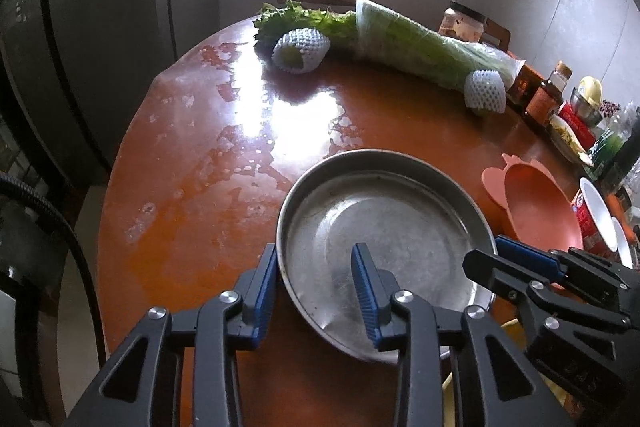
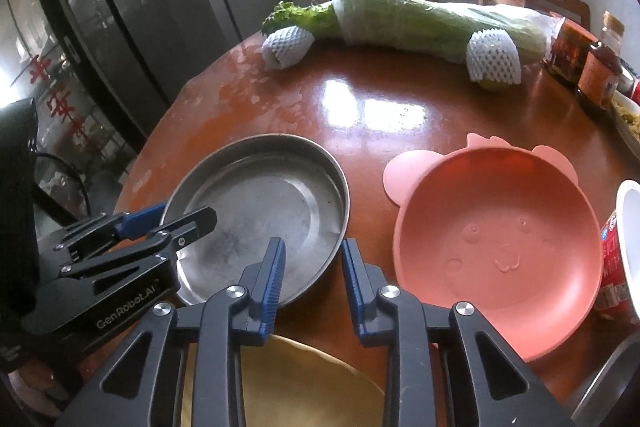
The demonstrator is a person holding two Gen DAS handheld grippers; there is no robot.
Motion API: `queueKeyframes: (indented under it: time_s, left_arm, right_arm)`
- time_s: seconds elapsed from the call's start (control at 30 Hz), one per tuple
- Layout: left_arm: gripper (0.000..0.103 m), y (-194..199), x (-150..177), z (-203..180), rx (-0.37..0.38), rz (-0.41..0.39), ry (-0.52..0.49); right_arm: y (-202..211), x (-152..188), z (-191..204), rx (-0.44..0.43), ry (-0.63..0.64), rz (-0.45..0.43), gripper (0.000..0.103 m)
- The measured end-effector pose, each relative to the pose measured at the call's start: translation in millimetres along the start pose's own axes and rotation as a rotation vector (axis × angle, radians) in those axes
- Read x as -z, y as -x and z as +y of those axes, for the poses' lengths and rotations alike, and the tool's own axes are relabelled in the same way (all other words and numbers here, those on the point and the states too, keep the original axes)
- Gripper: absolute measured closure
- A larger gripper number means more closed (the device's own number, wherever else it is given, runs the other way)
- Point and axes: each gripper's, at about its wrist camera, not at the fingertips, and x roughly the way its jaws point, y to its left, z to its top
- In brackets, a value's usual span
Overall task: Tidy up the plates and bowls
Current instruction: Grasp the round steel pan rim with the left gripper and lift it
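A round metal plate [image 1: 380, 219] [image 2: 260, 203] lies on the red-brown table [image 1: 192, 195], near its front edge. My left gripper [image 1: 316, 251] [image 2: 188, 211] straddles the plate's left rim, one finger outside and one on the inside, shut on it. On the opposite side, my right gripper [image 2: 312, 242] [image 1: 486, 251] clamps the right rim the same way. A pink bowl with small ears [image 2: 500, 247] [image 1: 536, 211] sits empty just right of the plate. A yellow plate [image 2: 288, 379] lies under my right gripper, mostly hidden.
A wrapped cabbage [image 2: 420, 23] and two foam-netted fruits [image 2: 286, 49] lie across the back of the table. Sauce bottles [image 2: 596, 75] and a red-and-white tub [image 2: 624, 251] crowd the right side. A dark fridge [image 2: 132, 27] stands at the left, beyond the table edge.
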Motion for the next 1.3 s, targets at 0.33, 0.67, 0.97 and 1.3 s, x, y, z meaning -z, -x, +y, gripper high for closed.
queueKeyframes:
  time_s: [0.33, 0.67, 0.97, 1.3]
  left_arm:
    - [0.066, 18, -7, 1, -0.024, -0.049, 0.009]
    - [0.066, 49, -6, -10, -0.029, -0.109, -0.009]
    - [0.066, 79, 1, -29, -0.022, -0.161, -0.039]
    - [0.066, 104, 21, -50, -0.023, -0.188, -0.079]
  right_arm:
    - [13, -6, 6, -0.015, 0.008, -0.050, 0.073]
    - [38, -6, 9, -0.027, 0.022, -0.107, 0.073]
    - [76, 4, 6, -0.026, 0.023, -0.171, 0.073]
    - [116, 28, 2, -0.019, 0.027, -0.230, 0.073]
